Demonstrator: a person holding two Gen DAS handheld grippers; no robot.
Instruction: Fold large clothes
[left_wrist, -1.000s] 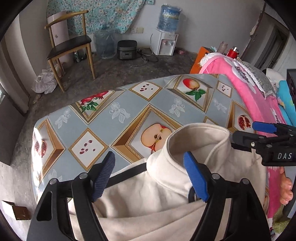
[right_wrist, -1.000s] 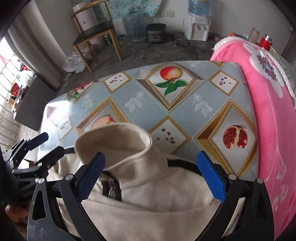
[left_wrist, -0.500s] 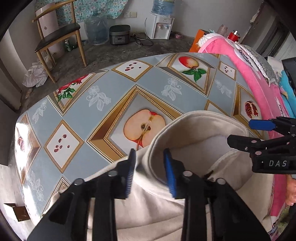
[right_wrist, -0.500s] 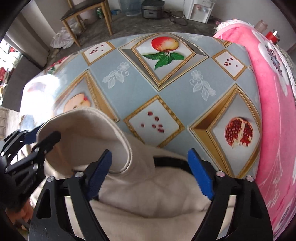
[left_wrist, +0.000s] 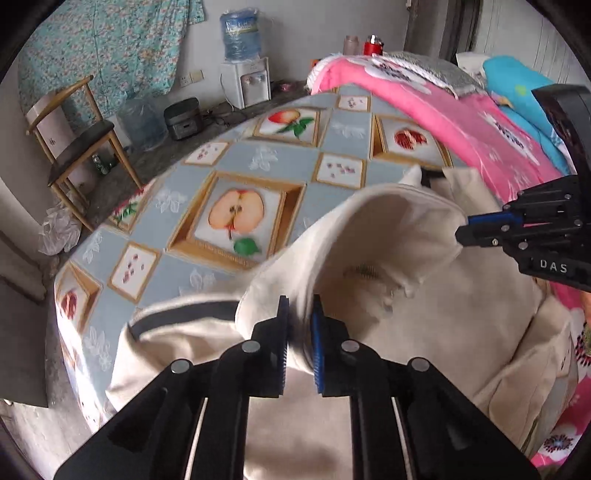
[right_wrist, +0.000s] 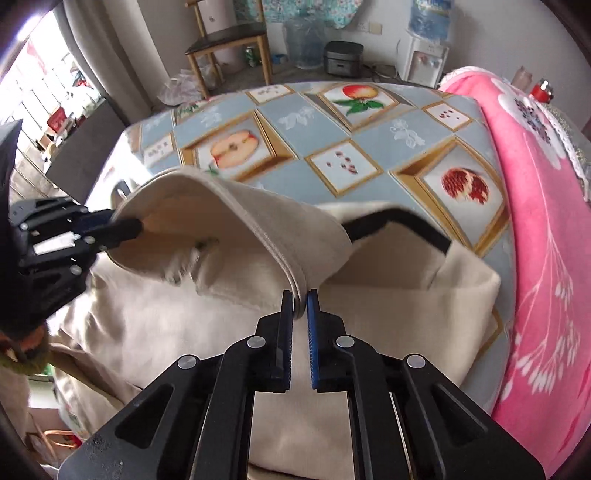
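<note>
A cream jacket (left_wrist: 424, 339) (right_wrist: 177, 317) with black trim lies on the fruit-print tablecloth (left_wrist: 258, 162) (right_wrist: 295, 114). Its stand-up collar (left_wrist: 388, 229) (right_wrist: 221, 214) is lifted off the table between both grippers. My left gripper (left_wrist: 300, 306) is closing, and its pads pinch the collar's left side; in the right wrist view it (right_wrist: 138, 227) shows at the left edge. My right gripper (right_wrist: 300, 299) is closing too, clamped on the collar's doubled edge on the right; in the left wrist view its tip (left_wrist: 461, 232) bites the collar.
A pink flowered blanket (left_wrist: 443, 122) (right_wrist: 535, 221) is piled along the table's right side. Beyond the far edge stand a wooden chair (left_wrist: 74, 136) (right_wrist: 229, 37), a water dispenser (left_wrist: 245, 74) (right_wrist: 424, 55) and a rice cooker (left_wrist: 183, 118).
Both grippers went from wide open over the collar to closed on it, one at each side. The collar is now pulled up and stretched between them, and both views have shifted.
</note>
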